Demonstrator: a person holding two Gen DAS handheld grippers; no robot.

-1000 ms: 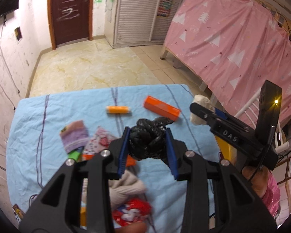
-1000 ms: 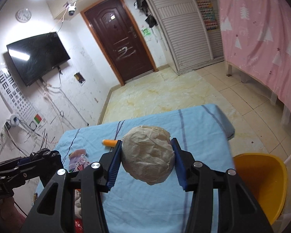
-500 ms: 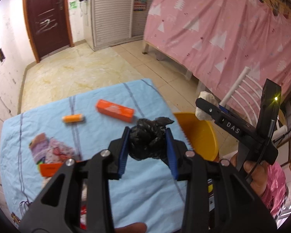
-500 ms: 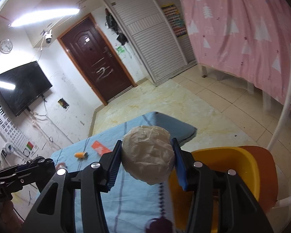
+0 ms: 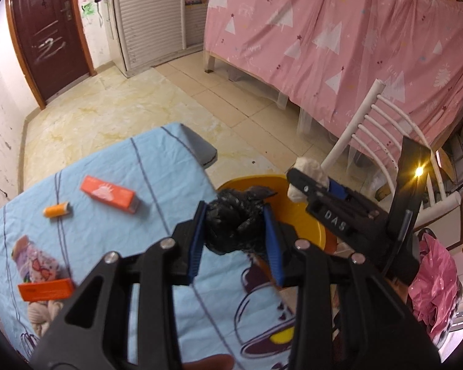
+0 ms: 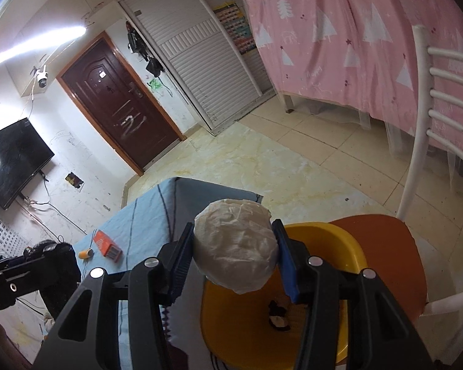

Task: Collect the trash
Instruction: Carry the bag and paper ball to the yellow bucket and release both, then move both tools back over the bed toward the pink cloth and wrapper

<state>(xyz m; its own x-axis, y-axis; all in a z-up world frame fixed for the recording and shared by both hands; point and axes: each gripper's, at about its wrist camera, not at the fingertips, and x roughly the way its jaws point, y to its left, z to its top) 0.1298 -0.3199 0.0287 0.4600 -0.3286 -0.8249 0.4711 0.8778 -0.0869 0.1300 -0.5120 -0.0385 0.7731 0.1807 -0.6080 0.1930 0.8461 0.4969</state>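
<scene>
My left gripper [image 5: 234, 231] is shut on a crumpled black plastic bag [image 5: 236, 226], held above the table's right edge next to a yellow bin [image 5: 305, 215]. My right gripper [image 6: 234, 252] is shut on a crumpled white paper ball [image 6: 234, 246], held over the yellow bin [image 6: 327, 246], which stands on an orange chair seat [image 6: 392, 259]. A few dark scraps [image 6: 277, 316] lie in the bin. The right gripper [image 5: 311, 178] with its white ball also shows in the left wrist view, over the bin.
The table has a blue cloth [image 5: 157, 166]. On it lie an orange box [image 5: 109, 194], a small orange tube [image 5: 57, 209], a second orange box [image 5: 44, 289] and a pink-purple packet [image 5: 35, 262]. A white chair back [image 6: 441, 98] rises behind the bin.
Both grippers have swung right from over the table to the yellow bin, each still holding its trash. The bin has come into both views.
</scene>
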